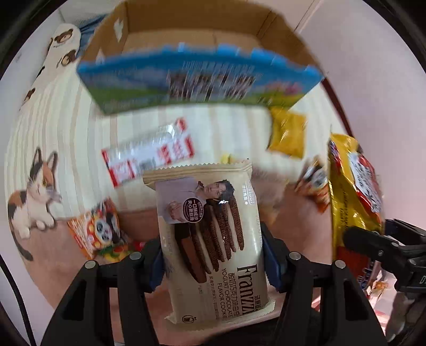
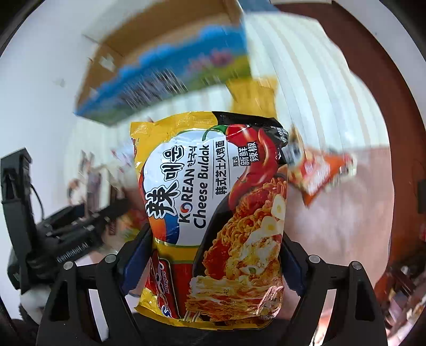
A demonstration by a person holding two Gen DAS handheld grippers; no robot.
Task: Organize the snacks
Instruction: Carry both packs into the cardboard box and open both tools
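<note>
Left wrist view shows the left gripper with its 2 blue pads clamped on the sides of a beige Franzzi yogurt chocolate cookie pack, lifted above a striped mat printed with cats. Below it on the mat lie a red-and-white wrapper, a small orange snack packet and a yellow packet. A cardboard box with a blue and green printed front stands at the far edge of the mat. Right wrist view shows the right gripper, jaws set wide, gripping a yellow Korean Cheese Buldak noodle bag by both sides, also held above the mat, with the same box beyond it and an orange packet lying to the right
</note>
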